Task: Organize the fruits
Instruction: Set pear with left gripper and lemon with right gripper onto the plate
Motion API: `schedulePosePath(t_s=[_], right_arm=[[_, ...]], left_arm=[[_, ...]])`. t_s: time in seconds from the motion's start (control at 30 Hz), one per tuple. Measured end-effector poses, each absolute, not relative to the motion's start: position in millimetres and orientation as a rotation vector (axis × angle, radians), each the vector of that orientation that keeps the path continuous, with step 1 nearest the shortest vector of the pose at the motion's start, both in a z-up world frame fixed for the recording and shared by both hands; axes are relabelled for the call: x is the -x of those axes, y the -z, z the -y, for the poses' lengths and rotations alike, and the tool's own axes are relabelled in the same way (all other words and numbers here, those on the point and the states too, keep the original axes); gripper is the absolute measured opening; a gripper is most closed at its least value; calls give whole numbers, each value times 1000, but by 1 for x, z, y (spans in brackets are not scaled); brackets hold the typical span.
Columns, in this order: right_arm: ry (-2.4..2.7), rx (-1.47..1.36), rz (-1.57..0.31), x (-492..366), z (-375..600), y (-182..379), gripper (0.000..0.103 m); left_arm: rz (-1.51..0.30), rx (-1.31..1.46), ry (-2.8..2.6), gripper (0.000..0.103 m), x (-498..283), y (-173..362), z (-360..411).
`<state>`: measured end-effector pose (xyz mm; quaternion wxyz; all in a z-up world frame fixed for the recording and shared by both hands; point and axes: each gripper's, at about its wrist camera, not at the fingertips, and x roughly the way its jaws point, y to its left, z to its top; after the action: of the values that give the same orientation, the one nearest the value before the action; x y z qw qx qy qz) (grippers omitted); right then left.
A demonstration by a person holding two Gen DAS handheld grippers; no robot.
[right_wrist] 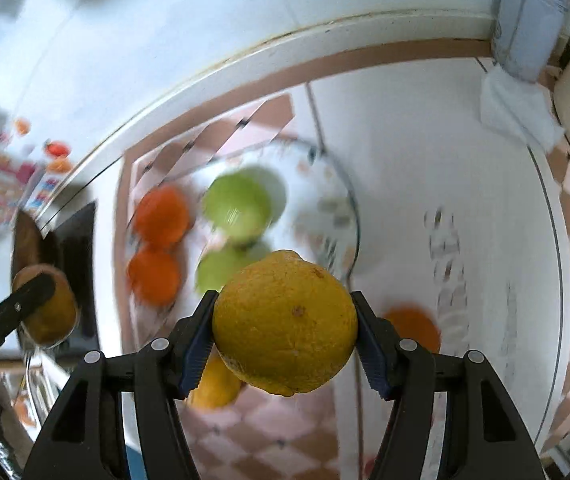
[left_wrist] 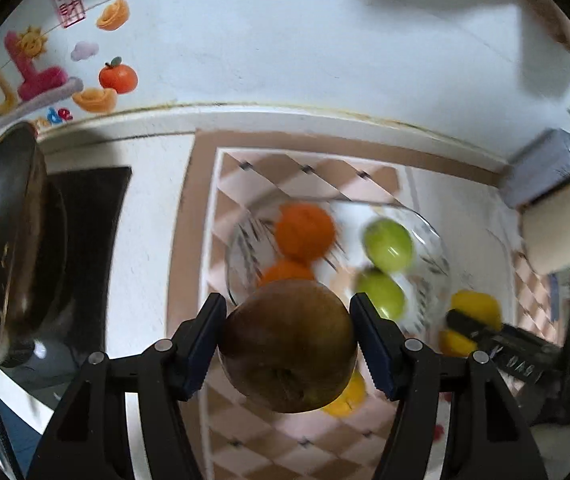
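left gripper [left_wrist: 288, 344]: fingers clamp round, matte brown fruit [left_wrist: 288, 346] | right gripper [right_wrist: 285, 338]: fingers clamp dimpled yellow lemon [right_wrist: 285, 322] | clear glass bowl [left_wrist: 439, 248]: oranges, green fruit, motion-blurred

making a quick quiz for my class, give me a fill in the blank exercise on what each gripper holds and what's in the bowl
1. The left gripper is shut on a ____ apple.
2. The right gripper is shut on a ____ citrus fruit.
3. The glass bowl holds two oranges and two ____ apples.

Missing words: brown; yellow; green
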<state>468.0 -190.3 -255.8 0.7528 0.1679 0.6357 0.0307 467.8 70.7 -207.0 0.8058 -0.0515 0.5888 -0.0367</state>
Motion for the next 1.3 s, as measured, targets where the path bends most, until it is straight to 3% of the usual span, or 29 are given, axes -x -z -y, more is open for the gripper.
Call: schedulePosePath(t_s=[0.3,0.5,0.6,0.67,0.8,0.93,1.3], right_arm=[[-17,-340,-1482,-518,192,305,66],[-11,-336,-1490,-527,188,309,67],[-11,-339,-1494,-530,188,309,68],[-18,-342,-1486,-530,189,306,77],[-21,-325,-1478,-529,188,298,83],[-16,-296,-1476,-523,183,294,94],[12,-143,-1421,-481,157,271,95]], left_arm=[[-1438,140,13,62,-543,272,-88],[-1513,156,3,62,-553,299,-91],[-1522,169,-1,62,-552,300,-93],[-1522,194,2,62,-552,299,-96],[-1514,190,16,65,-549,294,-97],[-1483,155,7,86,-542,284,-94],[-1386,78,-16,87,-491,253,-82]])
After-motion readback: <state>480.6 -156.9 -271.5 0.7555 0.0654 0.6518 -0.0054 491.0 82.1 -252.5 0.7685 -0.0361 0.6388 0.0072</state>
